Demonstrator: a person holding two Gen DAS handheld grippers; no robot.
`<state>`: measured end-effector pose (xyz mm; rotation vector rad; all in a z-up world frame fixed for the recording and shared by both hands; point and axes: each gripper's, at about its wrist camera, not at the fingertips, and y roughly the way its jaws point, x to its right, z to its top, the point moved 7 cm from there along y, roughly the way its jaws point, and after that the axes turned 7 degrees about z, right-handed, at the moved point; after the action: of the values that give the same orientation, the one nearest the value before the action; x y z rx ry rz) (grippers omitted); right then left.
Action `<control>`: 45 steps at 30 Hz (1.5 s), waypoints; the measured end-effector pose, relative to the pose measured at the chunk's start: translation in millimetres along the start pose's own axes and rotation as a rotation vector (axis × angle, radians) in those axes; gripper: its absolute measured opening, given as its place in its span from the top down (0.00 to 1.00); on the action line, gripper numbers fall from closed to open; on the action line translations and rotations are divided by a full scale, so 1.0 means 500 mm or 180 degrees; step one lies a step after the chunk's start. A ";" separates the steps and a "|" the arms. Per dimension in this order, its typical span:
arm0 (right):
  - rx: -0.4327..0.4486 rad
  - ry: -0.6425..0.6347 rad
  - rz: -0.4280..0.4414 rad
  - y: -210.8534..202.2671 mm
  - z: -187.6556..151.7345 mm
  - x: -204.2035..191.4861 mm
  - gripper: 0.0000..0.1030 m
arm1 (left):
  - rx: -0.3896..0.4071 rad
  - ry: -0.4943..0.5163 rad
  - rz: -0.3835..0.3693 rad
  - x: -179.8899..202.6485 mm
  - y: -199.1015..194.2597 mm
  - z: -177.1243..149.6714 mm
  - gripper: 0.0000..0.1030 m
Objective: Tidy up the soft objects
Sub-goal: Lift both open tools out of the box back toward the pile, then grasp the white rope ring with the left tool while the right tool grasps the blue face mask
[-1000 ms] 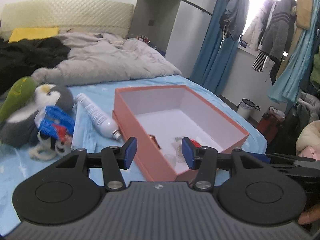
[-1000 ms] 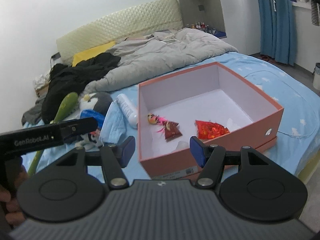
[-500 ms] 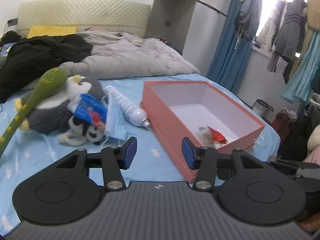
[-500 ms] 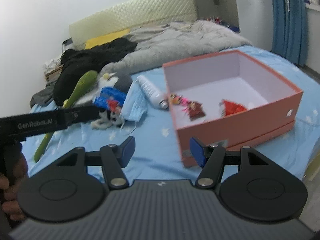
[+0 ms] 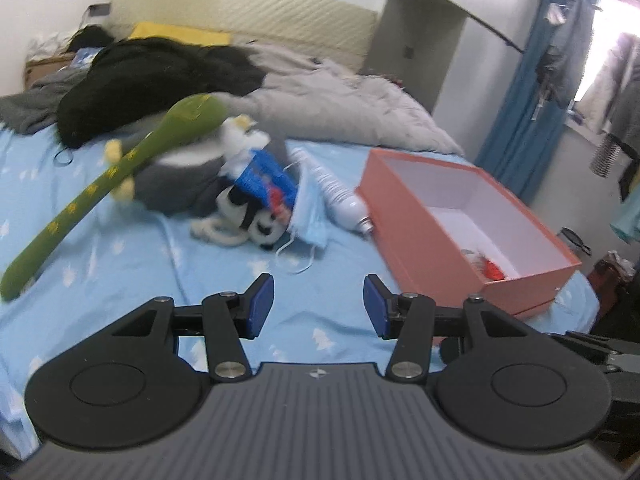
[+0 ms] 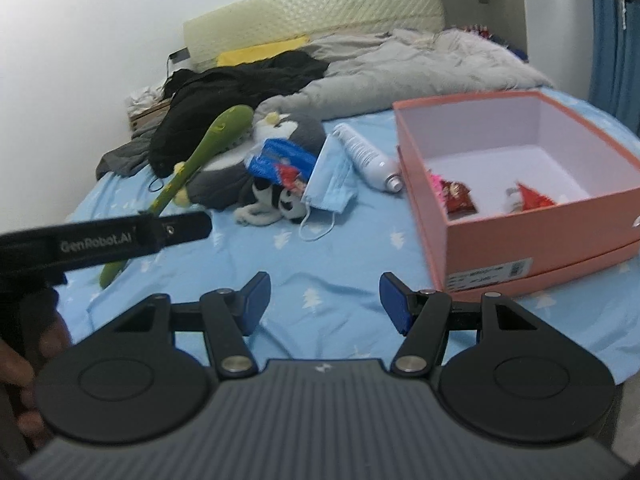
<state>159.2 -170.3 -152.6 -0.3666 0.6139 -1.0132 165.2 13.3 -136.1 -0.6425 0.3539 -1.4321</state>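
Note:
A grey penguin plush (image 5: 180, 178) (image 6: 240, 168) lies on the blue bedsheet with a long green plush (image 5: 100, 184) (image 6: 200, 152) across it. A small panda plush (image 5: 248, 220) (image 6: 276, 200), a blue snack packet (image 5: 264, 178) (image 6: 280, 158) and a blue face mask (image 5: 310, 212) (image 6: 332, 178) lie beside it. A pink box (image 5: 424, 236) (image 6: 532, 236) to the right holds small red packets (image 6: 460, 196). My left gripper (image 5: 318, 312) and right gripper (image 6: 322, 304) are open and empty, above the sheet in front of the pile.
A white bottle (image 5: 338, 194) (image 6: 366, 158) lies between the mask and the box. A grey duvet (image 5: 340, 108) and black clothes (image 5: 160, 80) cover the far bed. The left gripper's body (image 6: 104, 240) crosses the right wrist view at left. Blue curtains (image 5: 520, 120) hang at right.
Both grippers have swung left and pulled back from the box toward the plush pile. The box has shifted to the right of both views. Both stay open.

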 end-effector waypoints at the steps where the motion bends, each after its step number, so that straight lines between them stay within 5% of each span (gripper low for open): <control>1: -0.0020 0.0005 0.0012 0.006 -0.002 0.003 0.39 | -0.0017 -0.0006 0.0034 -0.002 0.010 -0.006 0.46; 13: -0.0264 -0.0247 0.0078 0.134 -0.006 0.011 0.39 | -0.0218 -0.0255 0.0329 -0.090 0.179 -0.043 0.46; 23: -0.0253 -0.0224 0.0155 0.293 0.061 0.023 0.39 | -0.0256 -0.0400 0.0499 -0.174 0.336 0.004 0.46; 40: -0.0410 -0.0714 -0.0240 0.529 0.096 0.071 0.40 | -0.0194 -0.0184 0.0567 -0.206 0.553 0.055 0.46; 43: -0.0391 -0.0790 -0.0231 0.545 0.096 0.069 0.53 | -0.0192 -0.0214 0.0540 -0.211 0.566 0.063 0.48; 45: -0.0387 -0.0809 -0.0235 0.548 0.096 0.067 0.73 | -0.0182 -0.0207 0.0564 -0.215 0.571 0.066 0.57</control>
<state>387.3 -64.9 -277.0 -0.6189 0.4355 -0.9828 398.8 128.6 -298.4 -0.6854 0.3920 -1.2332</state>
